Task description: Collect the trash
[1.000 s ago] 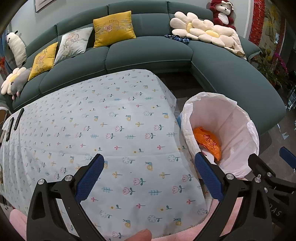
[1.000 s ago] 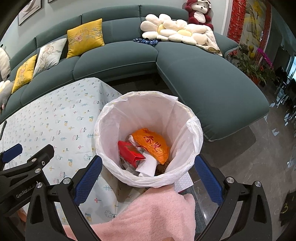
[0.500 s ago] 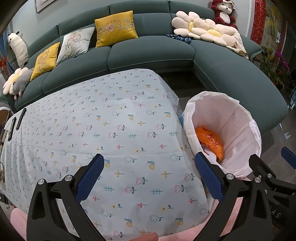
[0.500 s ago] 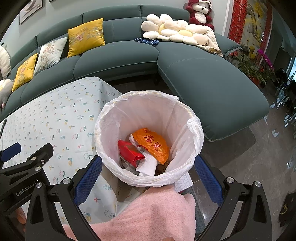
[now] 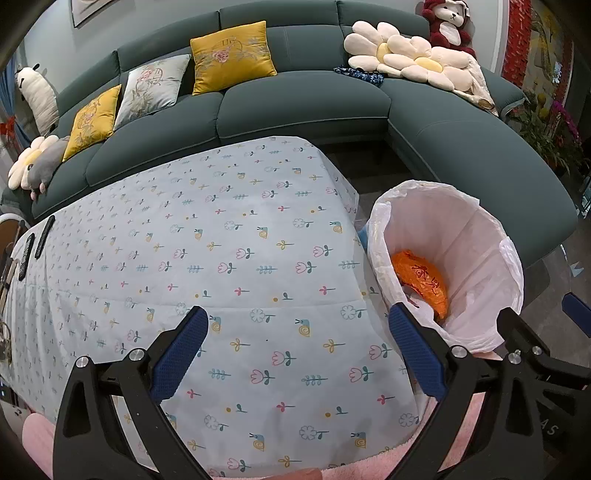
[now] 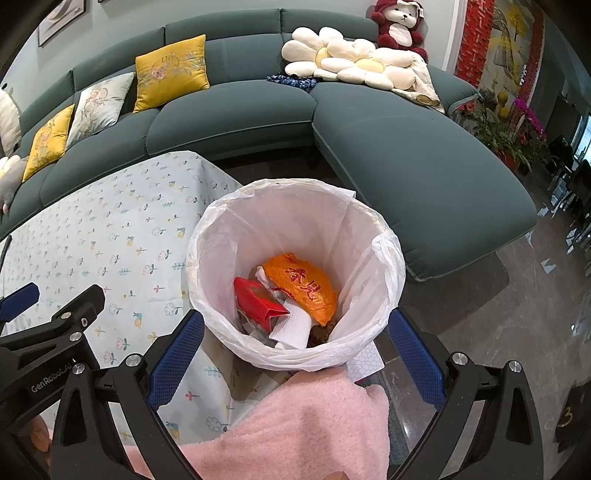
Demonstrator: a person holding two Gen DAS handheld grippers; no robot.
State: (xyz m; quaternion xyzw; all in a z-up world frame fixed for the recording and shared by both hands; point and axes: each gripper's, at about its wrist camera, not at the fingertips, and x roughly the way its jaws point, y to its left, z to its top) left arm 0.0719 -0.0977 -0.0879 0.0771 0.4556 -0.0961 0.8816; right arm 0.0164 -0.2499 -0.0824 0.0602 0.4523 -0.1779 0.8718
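- Nearest the cameras: pink fluffy fabric (image 6: 295, 424), likely a sleeve or a lap, can't tell which, fills the bottom of both views.
- Left gripper (image 5: 295, 349) has its blue pads spread wide with nothing between them, hanging over the near edge of the table (image 5: 221, 240), which wears a pale blue cloth with little flowers and snails. Its black frame reads "GenRobot.AI" in the right wrist view.
- Right gripper (image 6: 295, 350) is spread wide too and empty, straddling the near rim of the trash bin (image 6: 373, 266).
- The bin has a white bag liner and stands on the floor right off the table's right edge.
- The trash is all inside it: an orange wrapper (image 6: 301, 286) with red Chinese characters I can't read properly, a red packet (image 6: 258, 302) beside it, and crumpled white tissue (image 6: 291, 326) at the front.
- At the table's far left edge lie two dark remotes (image 5: 35, 247).
- Behind everything is a dark green sofa (image 5: 295, 110) with yellow and grey cushions, flower-shaped pillows (image 5: 406, 59) and a red plush bear (image 5: 447, 22).
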